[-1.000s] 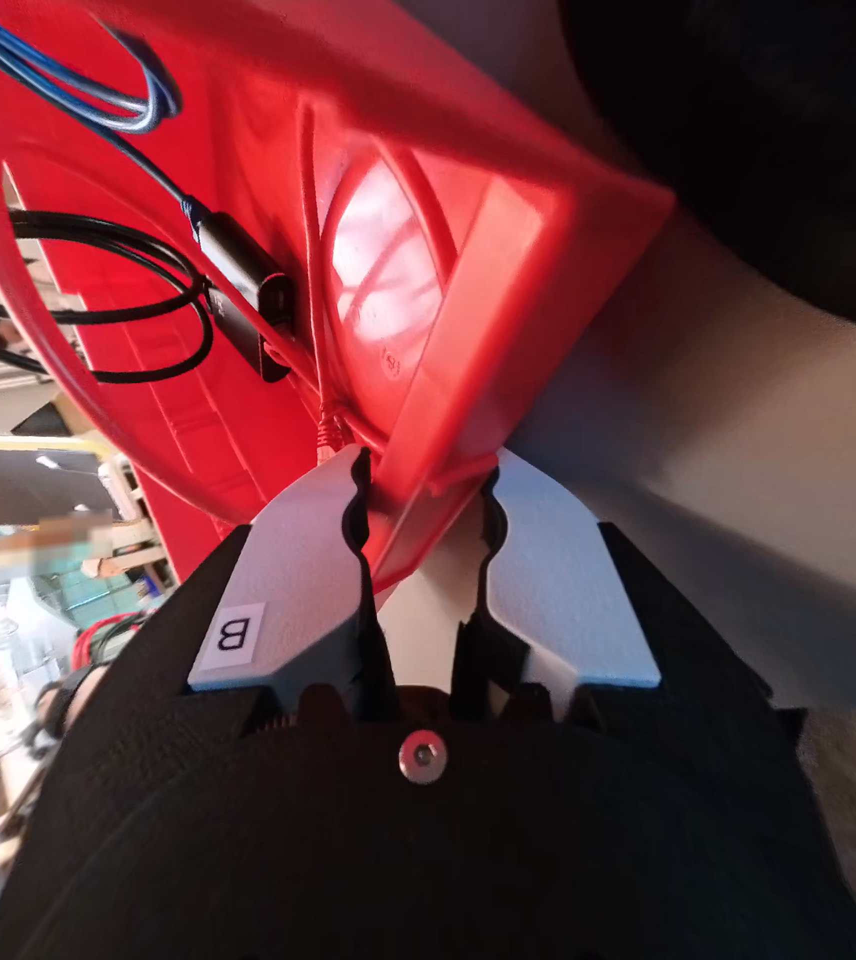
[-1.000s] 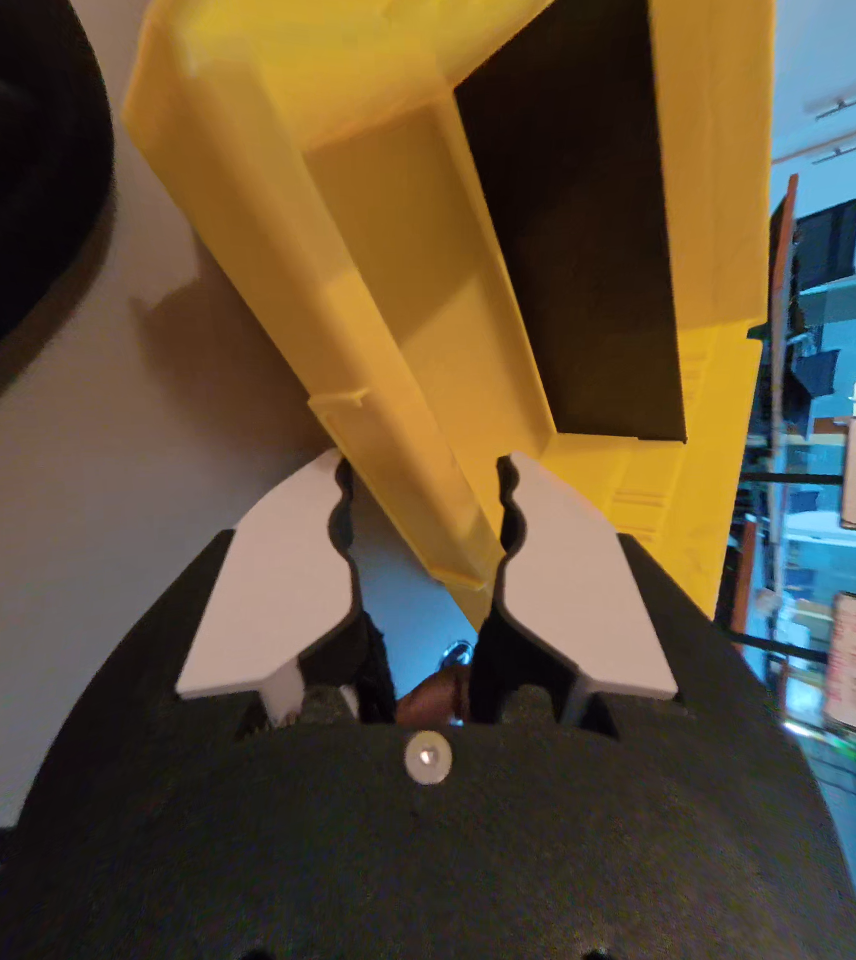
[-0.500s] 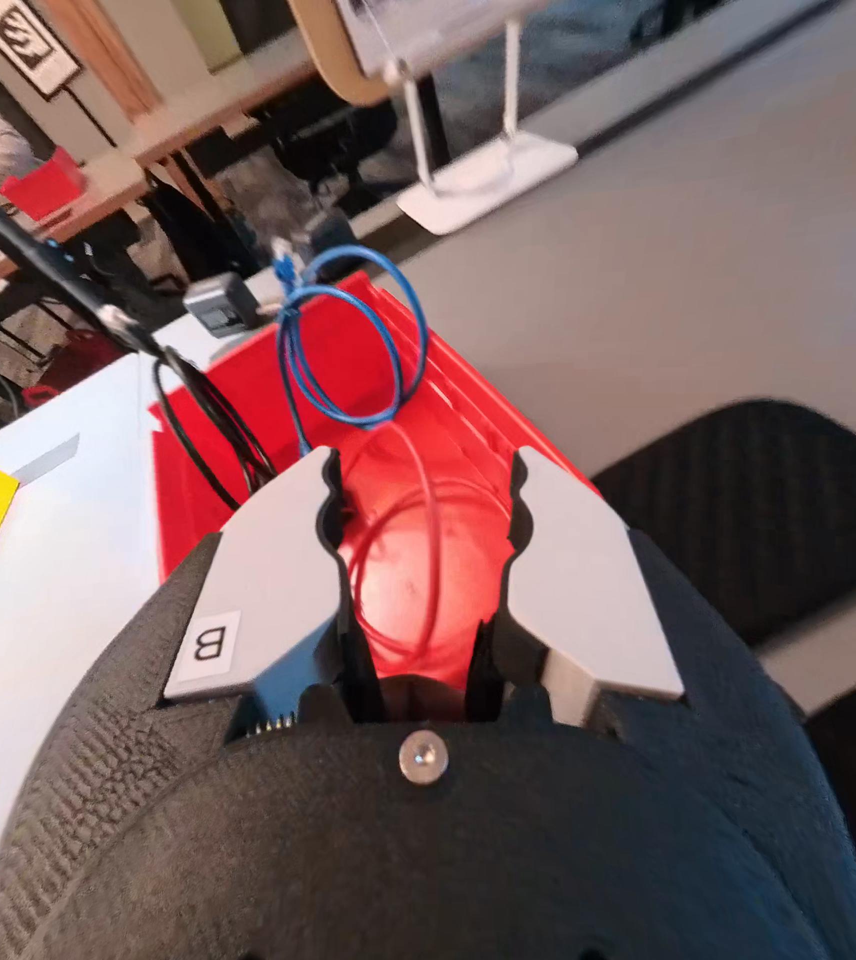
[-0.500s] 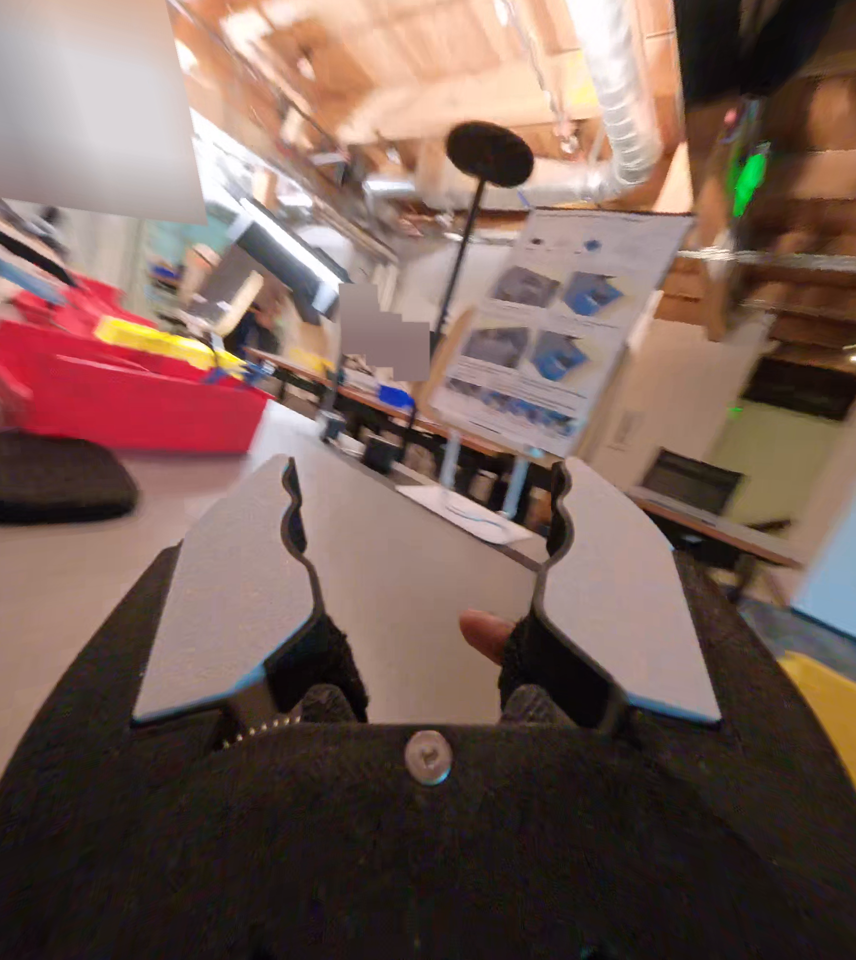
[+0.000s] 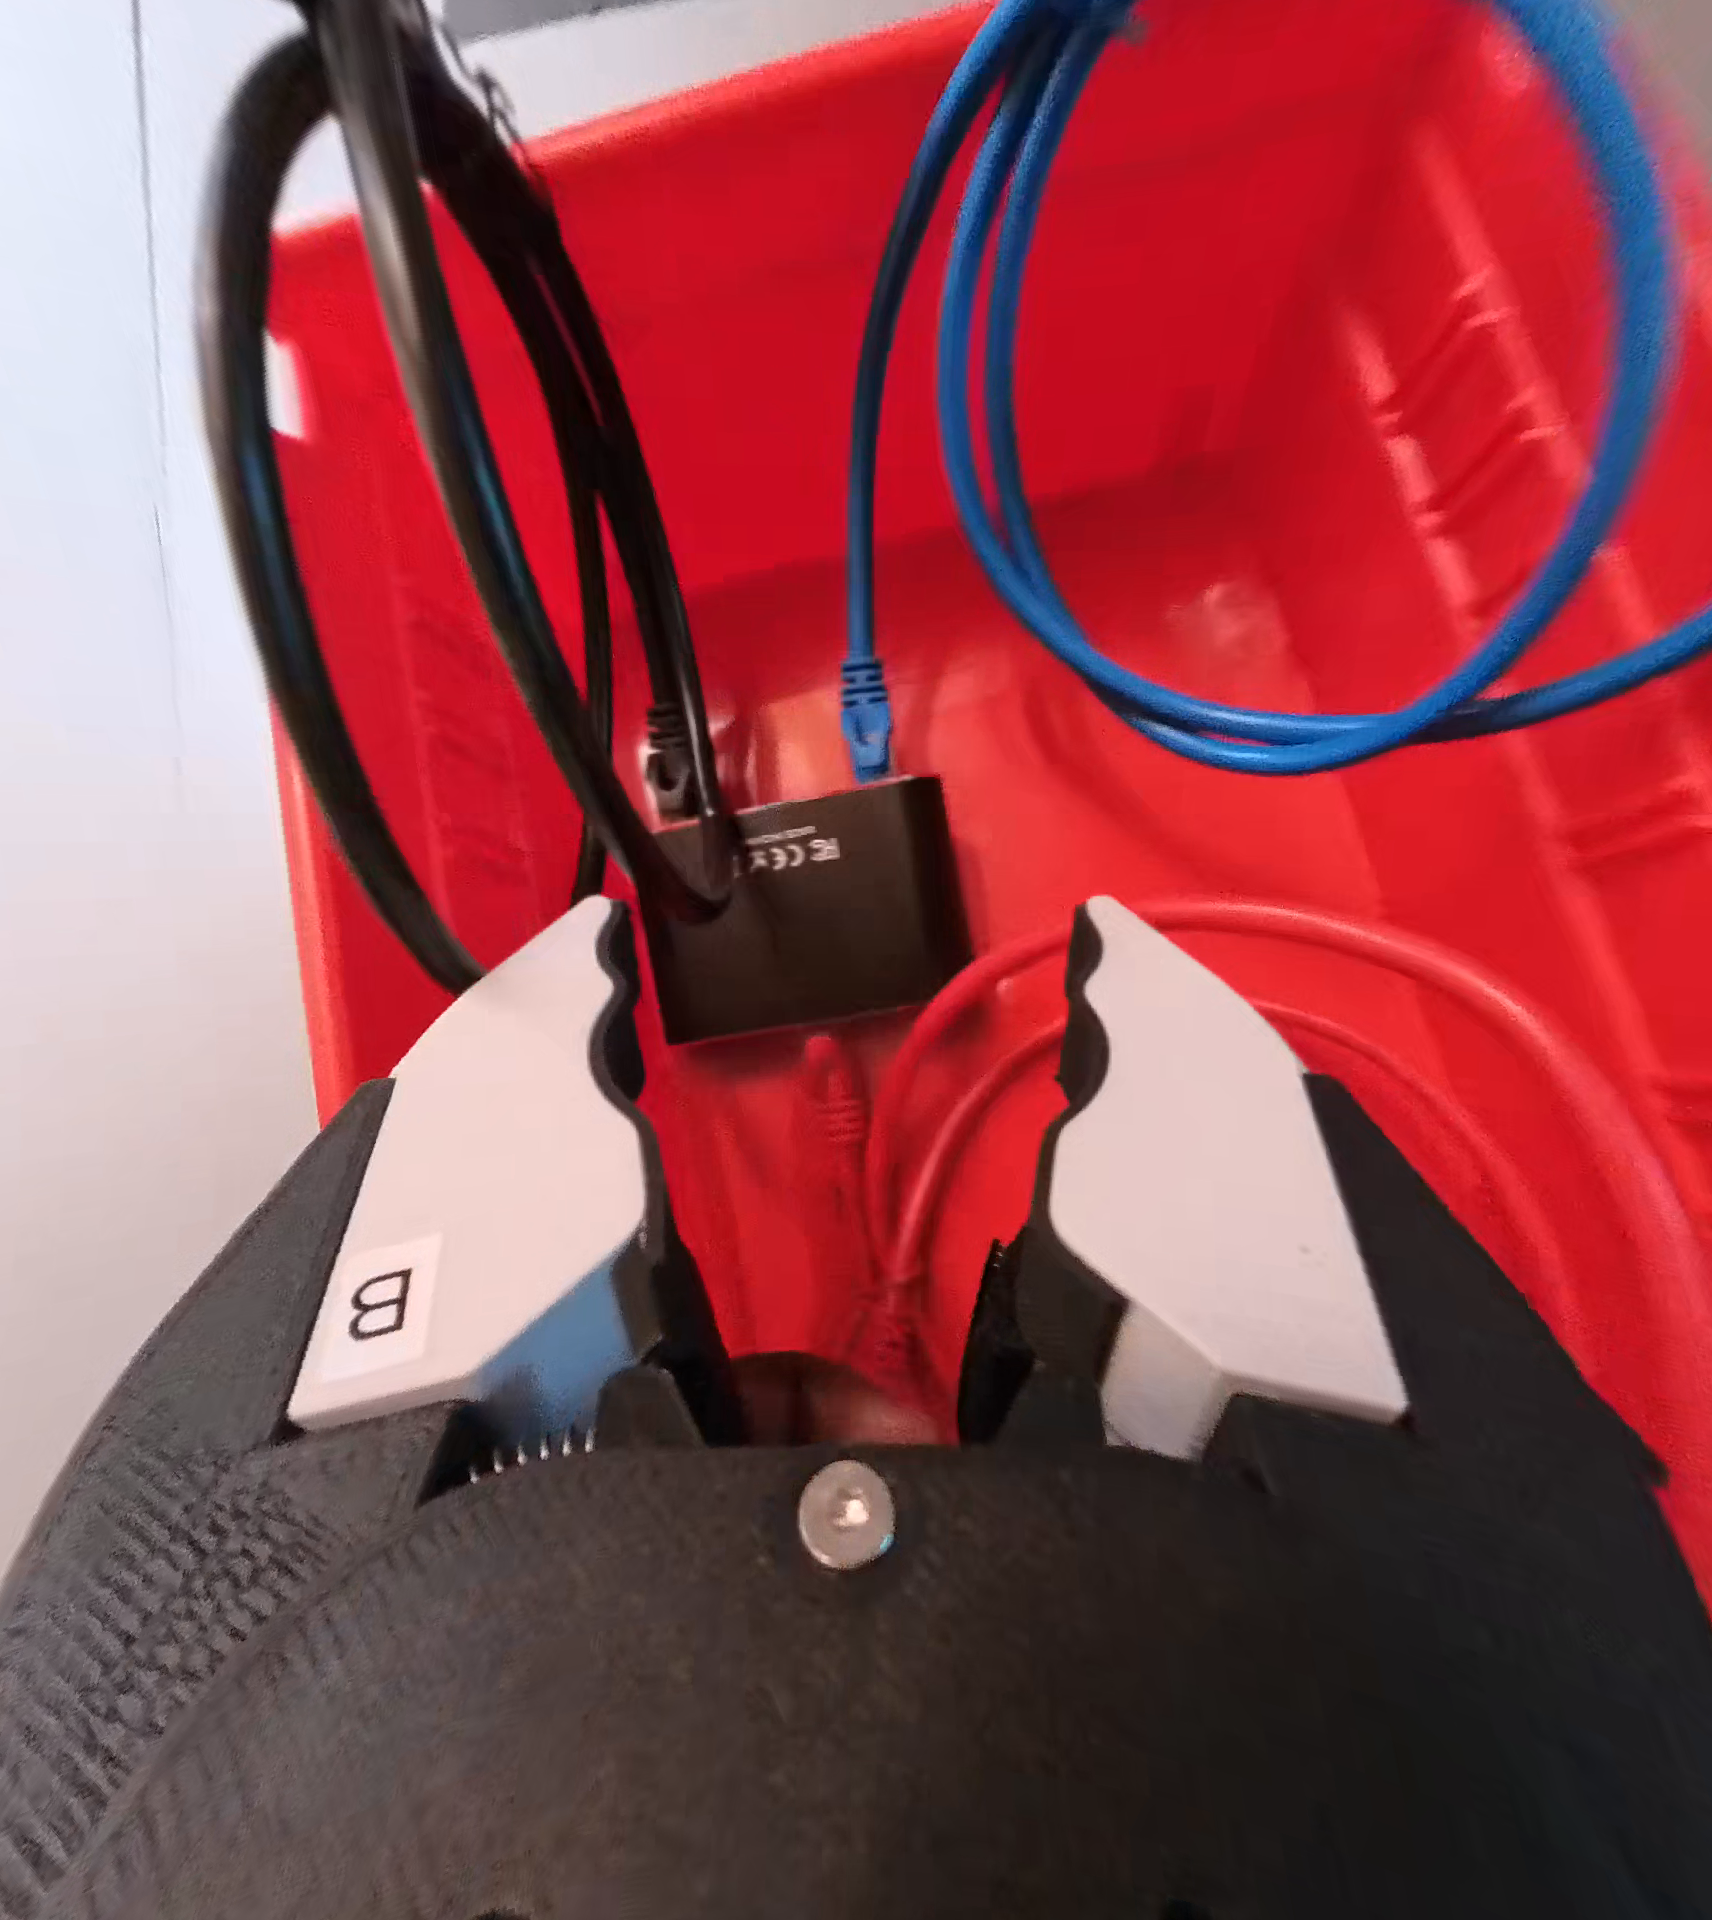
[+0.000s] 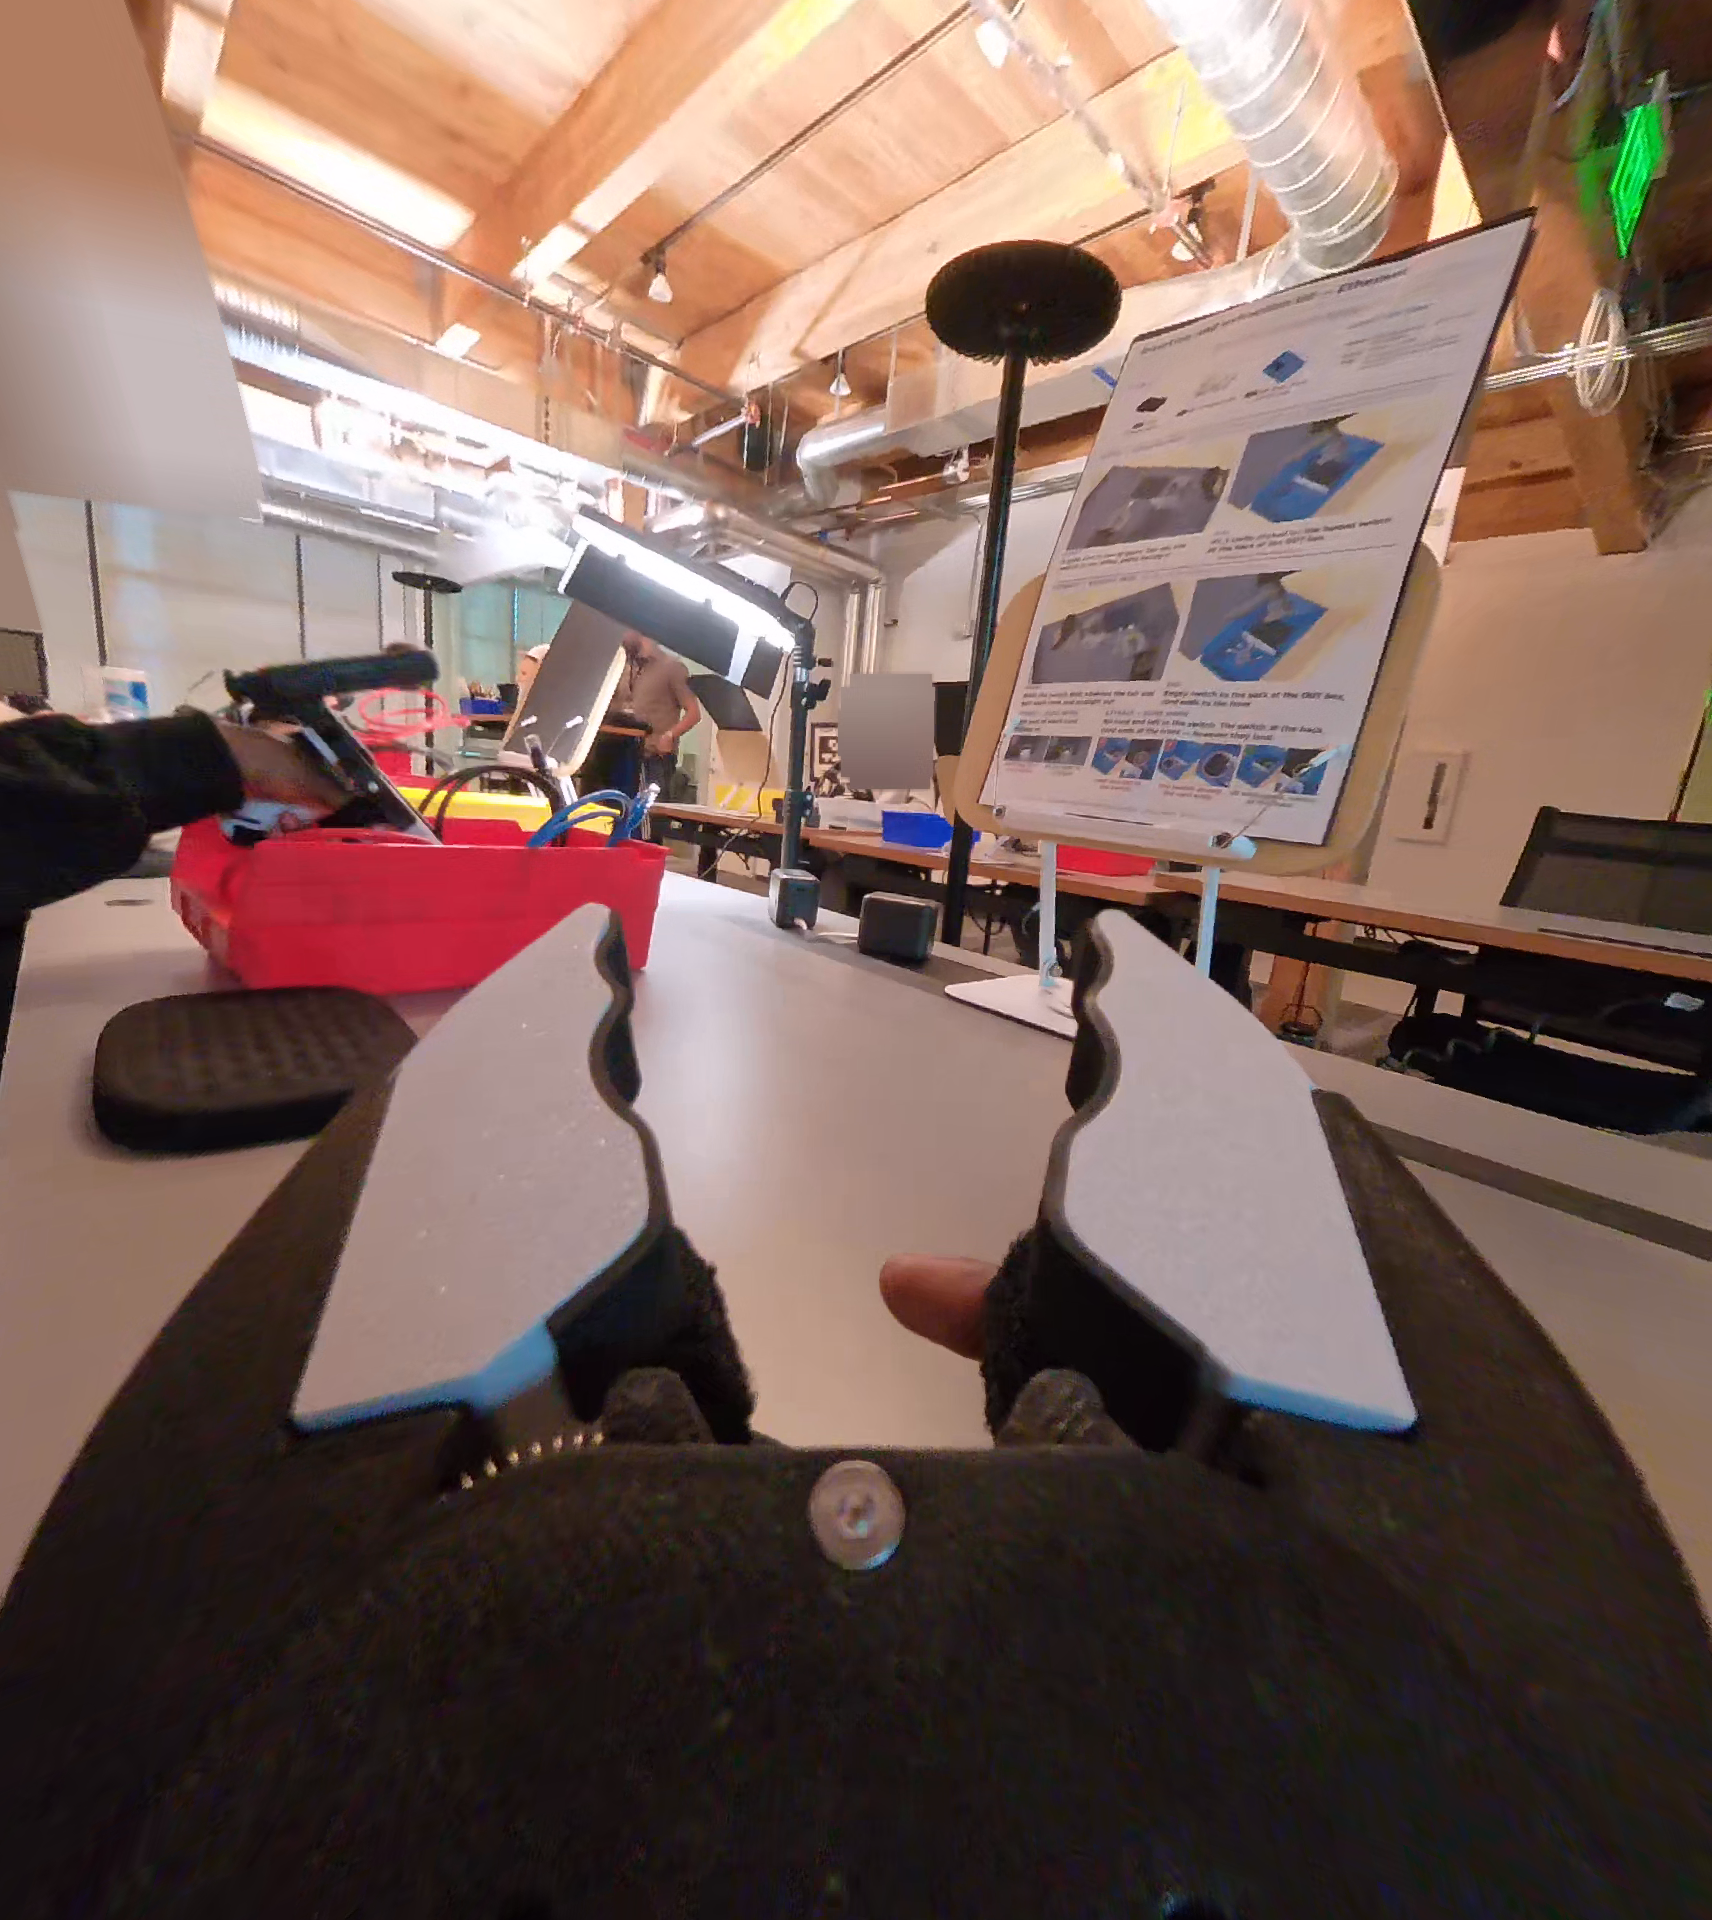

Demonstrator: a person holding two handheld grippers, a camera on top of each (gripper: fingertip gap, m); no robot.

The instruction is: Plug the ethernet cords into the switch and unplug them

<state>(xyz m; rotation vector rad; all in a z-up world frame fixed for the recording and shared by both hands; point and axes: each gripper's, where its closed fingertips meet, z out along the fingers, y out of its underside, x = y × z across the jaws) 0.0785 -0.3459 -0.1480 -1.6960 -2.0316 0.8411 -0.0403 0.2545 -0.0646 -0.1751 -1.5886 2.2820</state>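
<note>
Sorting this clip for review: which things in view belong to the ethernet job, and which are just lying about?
Job:
black switch
blue cord
black cord
red cord
red bin
left gripper, open

Lying about:
black pad
instruction board
right gripper, open, over bare table

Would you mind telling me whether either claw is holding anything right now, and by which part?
Nothing is held. The left claw is open above the switch in the red bin; the right claw is open over the bare table.

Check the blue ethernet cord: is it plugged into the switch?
It looks plugged in, though blur leaves some doubt: the blue cord's connector meets the far edge of the black switch in the red bin.
</note>
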